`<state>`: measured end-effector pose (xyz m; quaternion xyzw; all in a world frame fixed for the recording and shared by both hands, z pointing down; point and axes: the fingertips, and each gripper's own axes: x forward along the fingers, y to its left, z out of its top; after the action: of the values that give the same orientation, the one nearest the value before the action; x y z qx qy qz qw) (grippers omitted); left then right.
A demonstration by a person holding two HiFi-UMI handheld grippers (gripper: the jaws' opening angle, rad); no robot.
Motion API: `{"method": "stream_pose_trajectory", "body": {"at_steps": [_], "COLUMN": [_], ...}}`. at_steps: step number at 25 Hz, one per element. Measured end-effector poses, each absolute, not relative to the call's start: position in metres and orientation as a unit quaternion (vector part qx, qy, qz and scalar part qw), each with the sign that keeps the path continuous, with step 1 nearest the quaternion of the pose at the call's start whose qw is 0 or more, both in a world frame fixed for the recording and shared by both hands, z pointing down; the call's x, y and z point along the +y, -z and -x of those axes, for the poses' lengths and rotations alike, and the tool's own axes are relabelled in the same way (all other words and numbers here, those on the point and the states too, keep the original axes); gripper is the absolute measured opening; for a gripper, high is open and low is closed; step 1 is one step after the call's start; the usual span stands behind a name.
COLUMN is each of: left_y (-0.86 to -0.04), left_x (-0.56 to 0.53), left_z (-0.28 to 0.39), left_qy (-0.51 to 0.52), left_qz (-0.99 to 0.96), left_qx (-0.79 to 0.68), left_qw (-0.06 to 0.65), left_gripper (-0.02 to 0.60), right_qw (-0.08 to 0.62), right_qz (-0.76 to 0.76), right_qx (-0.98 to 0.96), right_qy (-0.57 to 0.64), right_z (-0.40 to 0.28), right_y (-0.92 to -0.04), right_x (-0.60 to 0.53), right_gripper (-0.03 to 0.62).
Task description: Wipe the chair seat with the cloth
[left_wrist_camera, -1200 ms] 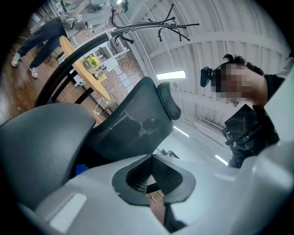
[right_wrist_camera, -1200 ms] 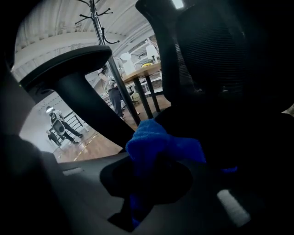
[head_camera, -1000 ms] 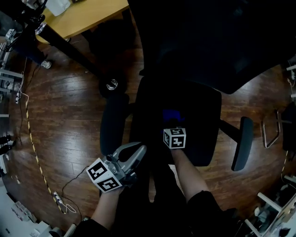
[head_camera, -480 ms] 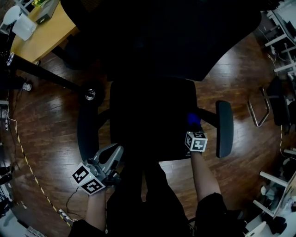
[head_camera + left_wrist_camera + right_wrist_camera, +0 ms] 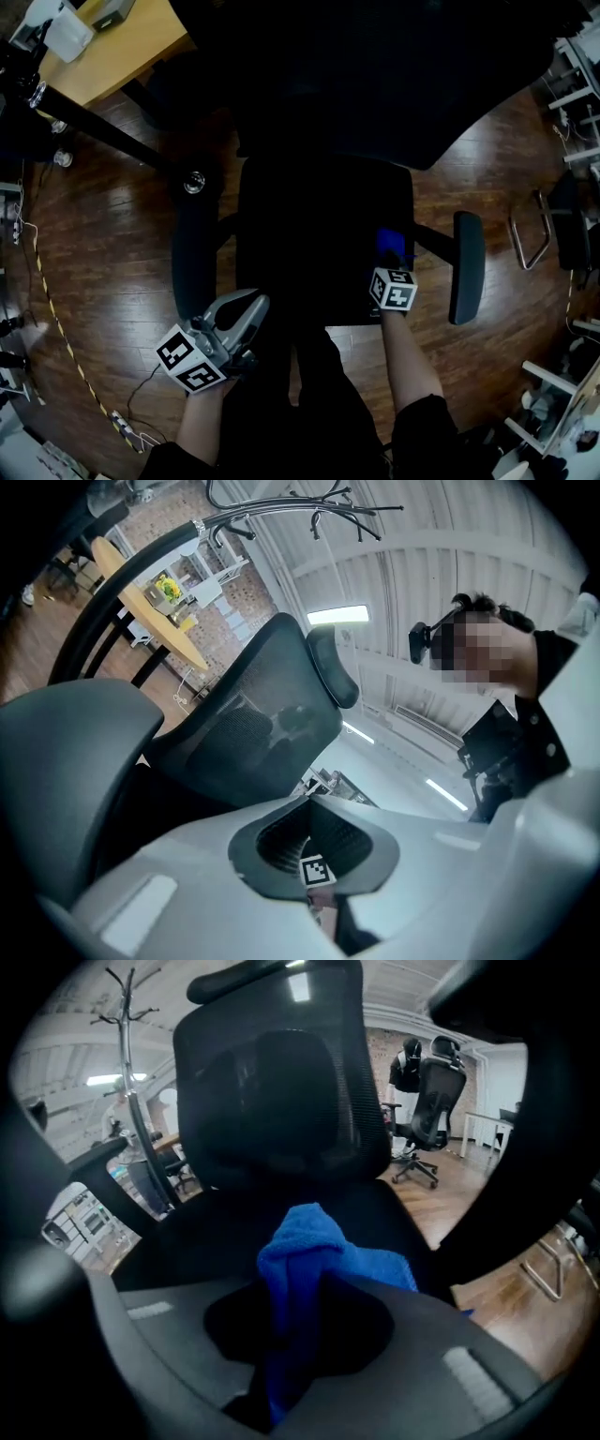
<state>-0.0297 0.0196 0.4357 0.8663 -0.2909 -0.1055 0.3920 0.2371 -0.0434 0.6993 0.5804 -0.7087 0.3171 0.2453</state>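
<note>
The black office chair's seat (image 5: 314, 239) fills the middle of the head view, under its dark backrest (image 5: 375, 66). A blue cloth (image 5: 389, 246) lies bunched on the seat near its right edge. My right gripper (image 5: 390, 264) is shut on it, its marker cube just behind. In the right gripper view the cloth (image 5: 309, 1251) rises folded between the jaws of the right gripper (image 5: 300, 1335), with the seat (image 5: 216, 1232) and backrest (image 5: 281, 1082) beyond. My left gripper (image 5: 246, 314) is shut on nothing, off the seat's front left corner, tilted up toward the backrest (image 5: 253, 724).
The chair's armrests (image 5: 195, 253) (image 5: 466, 267) flank the seat. A wooden desk (image 5: 122, 52) and a dark slanted bar (image 5: 94, 122) are at the upper left. A cable (image 5: 56, 309) runs along the wood floor at left. A chrome frame (image 5: 530, 234) stands at right.
My right gripper has drawn the cloth from the middle of the seat to near its right edge. The left gripper has stayed by the front left corner.
</note>
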Motion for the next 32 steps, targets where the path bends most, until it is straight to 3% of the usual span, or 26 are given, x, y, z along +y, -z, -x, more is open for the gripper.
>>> {"method": "stream_pose_trajectory", "body": {"at_steps": [10,14,23,32], "left_y": [-0.424,-0.424,-0.429,-0.443], "left_x": [0.021,0.023,0.022,0.022], "left_z": [0.052,0.064,0.074,0.05], "left_qy": [0.13,0.14,0.133,0.103], "left_qz": [-0.863,-0.857,-0.857,-0.863], "left_qx": [-0.305,-0.316,-0.309,-0.276], "left_qw": [0.382,0.383,0.391,0.411], "left_gripper": [0.003,0.003,0.003,0.003], "right_qw": [0.186,0.221,0.247,0.256], "right_qz": [-0.392,-0.342,-0.339,-0.505], "right_qx": [-0.808,-0.827,-0.843,-0.742], "right_qy": [-0.399,-0.388,-0.336,-0.358], "right_z": [0.051,0.118,0.097,-0.113], "right_y": [-0.697,-0.697,-0.706,-0.733], "right_x": [-0.031,-0.012,-0.009,-0.012], "right_gripper": [0.061,0.061,0.061,0.06]}}
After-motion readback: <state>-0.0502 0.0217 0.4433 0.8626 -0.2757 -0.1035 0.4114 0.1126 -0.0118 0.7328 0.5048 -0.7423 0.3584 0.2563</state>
